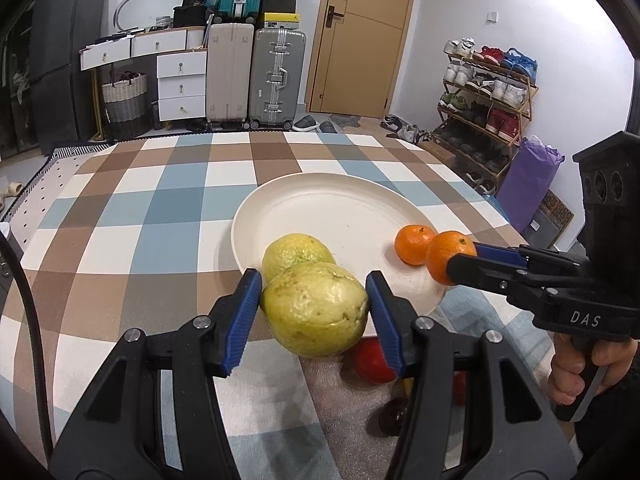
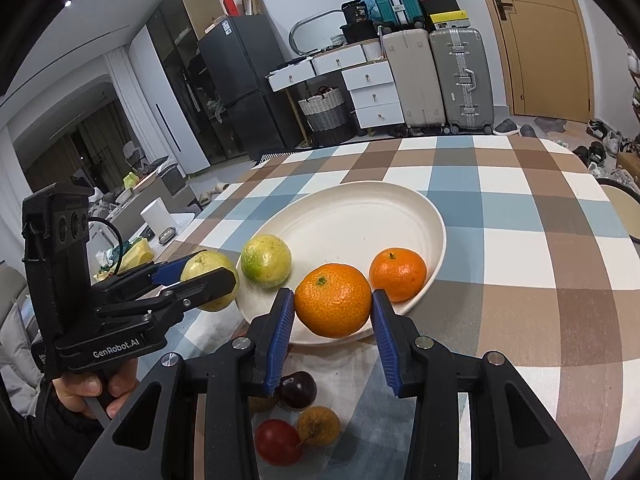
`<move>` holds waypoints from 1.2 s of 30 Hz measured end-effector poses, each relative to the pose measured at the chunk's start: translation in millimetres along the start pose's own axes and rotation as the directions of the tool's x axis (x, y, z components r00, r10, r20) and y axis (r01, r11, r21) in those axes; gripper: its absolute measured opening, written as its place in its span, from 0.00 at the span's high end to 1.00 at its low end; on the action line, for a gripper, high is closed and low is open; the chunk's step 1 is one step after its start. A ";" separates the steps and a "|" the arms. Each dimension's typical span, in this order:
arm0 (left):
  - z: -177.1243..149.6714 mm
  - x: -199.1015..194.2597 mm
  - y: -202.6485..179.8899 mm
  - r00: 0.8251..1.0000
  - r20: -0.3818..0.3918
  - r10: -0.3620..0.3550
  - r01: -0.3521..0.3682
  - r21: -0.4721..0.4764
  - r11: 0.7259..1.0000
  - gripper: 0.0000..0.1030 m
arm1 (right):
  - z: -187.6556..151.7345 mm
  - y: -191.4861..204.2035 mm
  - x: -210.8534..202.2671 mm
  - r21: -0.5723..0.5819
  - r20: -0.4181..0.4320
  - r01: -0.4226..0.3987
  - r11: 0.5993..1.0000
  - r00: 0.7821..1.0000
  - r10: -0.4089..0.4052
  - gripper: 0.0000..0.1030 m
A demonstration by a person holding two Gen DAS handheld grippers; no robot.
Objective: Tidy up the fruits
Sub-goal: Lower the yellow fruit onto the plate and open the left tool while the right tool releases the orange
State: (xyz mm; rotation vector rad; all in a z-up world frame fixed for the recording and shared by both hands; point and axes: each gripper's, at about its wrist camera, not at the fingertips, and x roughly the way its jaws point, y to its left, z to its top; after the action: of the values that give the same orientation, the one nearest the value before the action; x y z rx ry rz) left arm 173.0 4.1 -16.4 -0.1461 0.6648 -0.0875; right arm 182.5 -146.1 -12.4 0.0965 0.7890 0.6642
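while both grippers grip fruit | small fruits (image 2: 298, 420) lie below | plate (image 2: 360, 216) ahead

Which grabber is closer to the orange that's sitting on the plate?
Right. The right gripper, clamping another orange, is just beside the orange on the plate. The left gripper, gripping a green fruit, is farther off, across the plate.

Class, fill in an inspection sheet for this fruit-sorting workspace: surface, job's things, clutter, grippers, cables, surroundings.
Surface: table under a checked cloth.
Job's things: white plate holding one green guava and one tangerine; small fruits lie loose on the cloth near the grippers.
Clutter: nothing seen on the cloth besides the fruit.
Grippers: left gripper clamps a second guava; right gripper clamps a second tangerine.
Cables: black cable at the left edge.
Surroundings: suitcases, drawers, door, shoe rack.
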 end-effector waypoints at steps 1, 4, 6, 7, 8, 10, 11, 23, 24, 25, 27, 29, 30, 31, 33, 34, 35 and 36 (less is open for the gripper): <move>1.1 2.3 -0.4 1.000 -0.003 0.002 -0.002 0.002 1.000 0.50 | 0.8 -0.5 1.1 0.001 0.000 -0.003 1.000 1.000 0.003 0.61; 2.9 7.4 -0.5 1.000 -0.006 0.005 -0.005 0.006 1.000 0.50 | 0.4 -2.5 5.2 0.008 -0.010 -0.010 1.000 1.000 0.010 0.61; 4.1 8.9 -1.2 1.000 -0.005 0.005 -0.005 0.007 1.000 0.50 | -0.5 -3.9 6.9 0.009 -0.015 -0.010 1.000 1.000 0.010 0.61; 4.3 10.2 -1.5 1.000 -0.006 0.004 -0.004 0.008 1.000 0.50 | -0.6 -4.7 7.0 0.011 -0.014 -0.008 1.000 1.000 0.008 0.61; 3.3 8.6 -0.9 1.000 -0.007 0.003 -0.003 0.009 1.000 0.50 | -1.0 -4.3 6.0 0.011 -0.013 -0.006 1.000 1.000 0.006 0.61; 5.1 12.8 -3.1 1.000 -0.008 0.006 -0.006 0.019 1.000 0.50 | -0.1 -5.8 5.3 0.019 -0.010 -0.009 1.000 1.000 0.009 0.61; 6.5 15.8 -5.5 1.000 -0.011 0.007 -0.007 0.024 1.000 0.50 | 0.0 -6.1 5.0 0.022 -0.008 -0.008 1.000 1.000 0.008 0.61; 13.2 35.8 -14.2 1.000 -0.019 0.005 -0.004 0.027 1.000 0.50 | -0.1 -8.8 5.3 0.040 -0.011 0.008 0.999 1.000 -0.008 0.61; 13.0 36.3 -14.0 1.000 -0.017 0.006 -0.006 0.025 1.000 0.50 | -0.5 -8.7 5.5 0.039 -0.012 0.010 0.999 1.000 -0.010 0.61; 13.3 37.0 -14.1 1.000 -0.014 0.008 -0.008 0.023 1.000 0.50 | -0.9 -8.7 5.7 0.039 -0.014 0.012 0.999 1.000 -0.011 0.61; 13.8 38.9 -15.4 1.000 -0.012 0.010 -0.010 0.026 1.000 0.50 | -1.3 -9.2 7.1 0.039 -0.018 0.017 0.999 1.000 -0.017 0.61; 14.8 42.9 -18.1 1.000 -0.015 0.012 -0.011 0.034 0.999 0.50 | -1.8 -9.6 8.7 0.038 -0.021 0.022 0.999 1.000 -0.022 0.61; 14.3 43.4 -19.0 1.000 -0.016 0.012 -0.012 0.037 0.999 0.50 | -2.0 -9.8 9.5 0.039 -0.023 0.023 0.999 0.999 -0.022 0.61; 14.9 45.6 -20.4 1.000 -0.018 0.012 -0.011 0.040 0.999 0.50 | -2.4 -10.0 10.1 0.042 -0.026 0.024 0.999 0.999 -0.023 0.61; 13.3 44.8 -19.3 1.000 -0.020 0.013 -0.012 0.037 0.999 0.50 | -1.8 -10.6 12.0 0.044 -0.031 0.028 0.999 0.999 -0.026 0.60; 13.3 45.2 -18.8 1.000 -0.020 0.013 -0.012 0.035 0.999 0.50 | -1.8 -10.5 11.5 0.045 -0.027 0.033 0.998 0.999 -0.032 0.59; 13.0 45.6 -17.9 1.000 -0.020 0.013 -0.012 0.030 0.999 0.50 | -1.7 -9.8 9.6 0.042 -0.017 0.033 0.999 0.999 -0.032 0.58; 13.0 45.5 -17.0 1.000 -0.017 0.015 -0.015 0.025 1.000 0.50 | -1.7 -9.2 8.0 0.038 -0.007 0.031 0.999 0.999 -0.031 0.54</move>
State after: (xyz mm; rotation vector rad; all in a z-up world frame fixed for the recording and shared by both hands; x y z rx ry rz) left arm 216.1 -17.1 -31.2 -0.1168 0.6813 -0.0823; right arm 190.1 -149.0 -21.6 0.1168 0.8085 0.6201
